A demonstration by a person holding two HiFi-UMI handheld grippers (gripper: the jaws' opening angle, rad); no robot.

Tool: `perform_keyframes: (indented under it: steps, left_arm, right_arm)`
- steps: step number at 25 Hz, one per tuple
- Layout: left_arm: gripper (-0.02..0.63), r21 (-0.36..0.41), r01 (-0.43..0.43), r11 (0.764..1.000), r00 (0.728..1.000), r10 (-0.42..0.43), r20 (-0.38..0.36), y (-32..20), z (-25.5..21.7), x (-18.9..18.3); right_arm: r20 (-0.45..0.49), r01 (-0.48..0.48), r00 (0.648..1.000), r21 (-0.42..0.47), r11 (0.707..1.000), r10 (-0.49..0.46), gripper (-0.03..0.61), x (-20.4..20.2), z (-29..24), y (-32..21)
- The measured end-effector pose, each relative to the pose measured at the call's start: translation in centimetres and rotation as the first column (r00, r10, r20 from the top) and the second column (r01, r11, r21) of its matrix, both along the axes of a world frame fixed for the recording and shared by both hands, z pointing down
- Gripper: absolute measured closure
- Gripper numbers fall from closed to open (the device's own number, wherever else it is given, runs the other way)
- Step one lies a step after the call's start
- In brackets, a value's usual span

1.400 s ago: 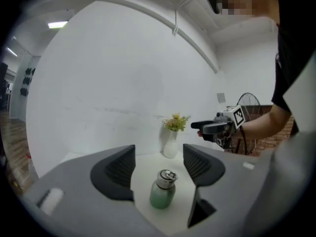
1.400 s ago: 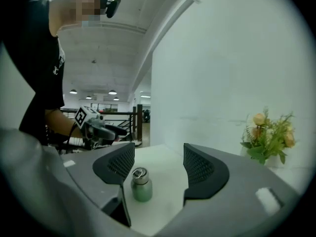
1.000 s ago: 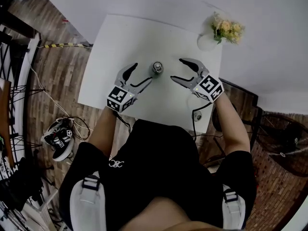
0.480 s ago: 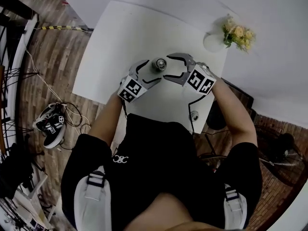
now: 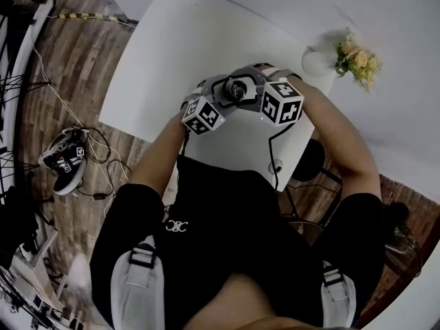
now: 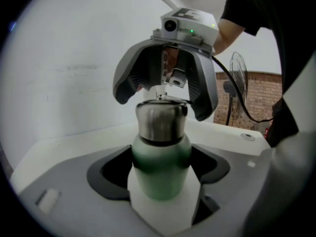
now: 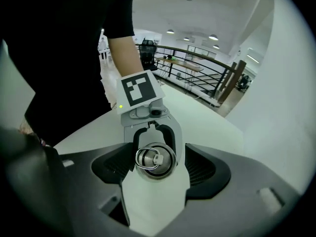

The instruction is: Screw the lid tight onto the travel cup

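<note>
White table point(image 5: 172, 40): the travel cup point(image 6: 160, 154) looks hard, slippery; left tool point(image 6: 162, 171), just narrowing, gapes round its body, right tool point(image 7: 159, 169) gapes over the lid point(image 6: 161, 123).

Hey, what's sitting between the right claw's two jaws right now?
The steel lid, untouched by either jaw; the right gripper view shows it.

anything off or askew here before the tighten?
Nothing stands out. Cup upright on the table, lid level, no spill. Left gripper open around the body, jaws just closing slightly; right gripper open over the lid.
</note>
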State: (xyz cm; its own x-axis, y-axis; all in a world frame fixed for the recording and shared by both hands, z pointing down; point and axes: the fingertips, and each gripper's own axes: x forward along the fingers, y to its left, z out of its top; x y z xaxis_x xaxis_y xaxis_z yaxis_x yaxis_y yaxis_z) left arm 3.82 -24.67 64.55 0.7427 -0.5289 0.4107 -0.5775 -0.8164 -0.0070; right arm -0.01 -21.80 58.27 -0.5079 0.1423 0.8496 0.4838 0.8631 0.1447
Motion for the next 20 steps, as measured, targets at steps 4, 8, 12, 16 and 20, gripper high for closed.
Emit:
perform_keyframes:
  steps: [4, 8, 12, 16, 20]
  left_arm:
    - [0.198, 0.018, -0.049, 0.999, 0.998, 0.050, -0.034, -0.1, 0.0, 0.1]
    - [0.198, 0.036, -0.107, 0.994, 0.993, 0.109, -0.046, 0.0, 0.0, 0.0]
    - [0.198, 0.049, -0.159, 0.986, 0.985, 0.162, -0.058, -0.1, 0.0, 0.0]
    - [0.198, 0.051, -0.188, 0.981, 0.979, 0.191, -0.064, 0.0, -0.1, -0.1]
    - [0.198, 0.050, -0.196, 0.979, 0.978, 0.199, -0.068, 0.1, -0.1, -0.1]
  right_arm:
    - [-0.092, 0.162, 0.983, 0.036, 0.986, -0.159, 0.278, -0.2, 0.9, 0.6]
    - [-0.145, 0.268, 0.955, 0.049, 0.962, -0.259, 0.279, -0.4, 1.7, 1.0]
    - [-0.194, 0.338, 0.927, 0.058, 0.939, -0.322, 0.279, -0.1, 2.3, 1.0]
    - [-0.215, 0.369, 0.913, 0.065, 0.927, -0.348, 0.282, -0.7, 2.7, 1.0]
    - [-0.231, 0.343, 0.914, 0.000, 0.940, -0.333, 0.311, -0.5, 3.1, 1.2]
